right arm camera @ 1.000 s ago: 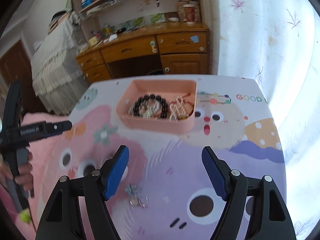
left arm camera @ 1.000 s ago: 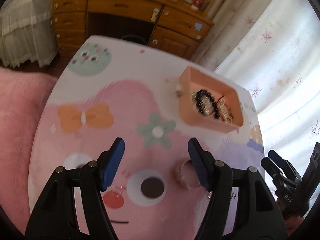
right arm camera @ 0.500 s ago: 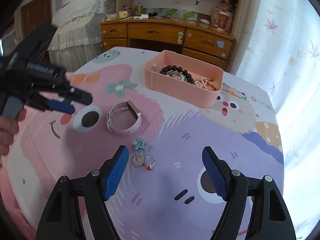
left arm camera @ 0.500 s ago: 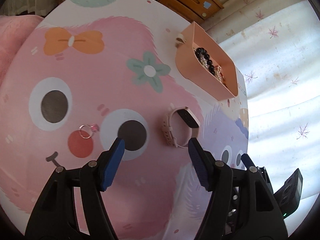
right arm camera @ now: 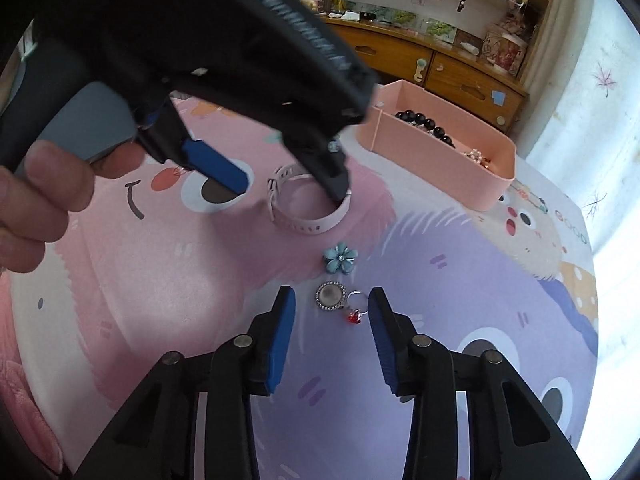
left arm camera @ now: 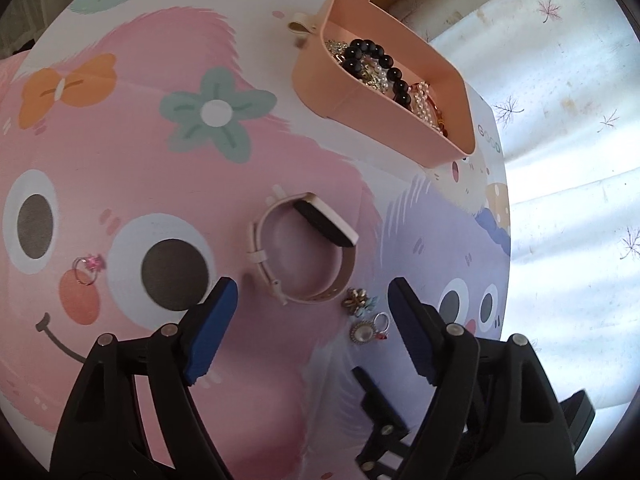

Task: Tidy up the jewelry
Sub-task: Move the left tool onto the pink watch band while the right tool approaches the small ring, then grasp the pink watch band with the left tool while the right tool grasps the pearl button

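Note:
A pink tray [left arm camera: 400, 120] [right arm camera: 452, 176] holds a black bead bracelet [left arm camera: 376, 64] and pearl pieces. A pale pink watch [left arm camera: 304, 256] [right arm camera: 308, 208] lies on the cartoon mat. My left gripper [left arm camera: 312, 308] is open just above it; in the right wrist view [right arm camera: 280, 176] its fingers straddle the watch. A blue flower brooch [right arm camera: 340, 258] [left arm camera: 358, 300], a round silver pendant [right arm camera: 330, 296] [left arm camera: 362, 333] and a red-stone ring [right arm camera: 354, 312] lie near my open right gripper [right arm camera: 332, 320]. A pink-stone ring [left arm camera: 86, 270] lies at the left.
The round table carries a printed mat [left arm camera: 160, 184] with cartoon faces. A wooden desk [right arm camera: 440, 68] with cluttered shelves stands behind, and a white curtain [left arm camera: 580, 120] hangs to the right. A hand [right arm camera: 44, 200] holds the left gripper.
The left gripper has lowered and moved forward over the watch. The right gripper has come down close to the pendant and red-stone ring, and its fingers have narrowed.

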The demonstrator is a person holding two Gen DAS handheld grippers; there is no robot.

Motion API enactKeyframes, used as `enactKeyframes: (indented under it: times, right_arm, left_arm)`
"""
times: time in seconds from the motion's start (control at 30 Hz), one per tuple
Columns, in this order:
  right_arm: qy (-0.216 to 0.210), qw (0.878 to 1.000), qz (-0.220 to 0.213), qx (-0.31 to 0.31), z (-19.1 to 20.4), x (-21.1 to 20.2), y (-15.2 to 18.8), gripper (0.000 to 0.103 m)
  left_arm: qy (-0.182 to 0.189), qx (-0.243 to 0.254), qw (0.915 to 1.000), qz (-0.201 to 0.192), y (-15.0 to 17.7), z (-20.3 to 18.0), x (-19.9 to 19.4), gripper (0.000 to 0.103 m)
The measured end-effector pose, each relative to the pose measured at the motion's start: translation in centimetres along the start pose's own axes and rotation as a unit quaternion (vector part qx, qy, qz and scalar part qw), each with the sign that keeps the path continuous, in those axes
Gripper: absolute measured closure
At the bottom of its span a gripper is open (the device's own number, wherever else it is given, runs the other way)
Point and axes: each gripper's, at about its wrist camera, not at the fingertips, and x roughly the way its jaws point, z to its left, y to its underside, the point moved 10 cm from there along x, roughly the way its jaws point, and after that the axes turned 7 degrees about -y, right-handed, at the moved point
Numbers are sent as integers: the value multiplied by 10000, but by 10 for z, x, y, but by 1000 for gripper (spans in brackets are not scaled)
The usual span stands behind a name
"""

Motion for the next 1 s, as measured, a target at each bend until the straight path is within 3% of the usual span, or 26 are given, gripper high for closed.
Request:
enactKeyframes:
  times: [0.17,0.43,0.63,0.73,1.0]
  right_arm:
    - [-173,9998,75,19,1,10,6,71]
    - [-271,9996,-85,18,-6,18,4,72]
    - [-303,9993,-172,92,-10,24,-2,72]
    - [-355,9990,-204,152,-14,26,-4,71]
    - [-424,9988,-151,216,-20,27,-7,72]
  left_arm:
    - [-252,-12,9996,-87,-9,-11,10,27]
    - [-1275,274,9906,-417,-28,-12,21,27]
    - [-1372,197,9890,-513,-38,-14,27,28]
    - [-1471,214,9875,-529,-40,-12,28,43]
    - [-1238,290,9899,-634,-42,-4,22,67]
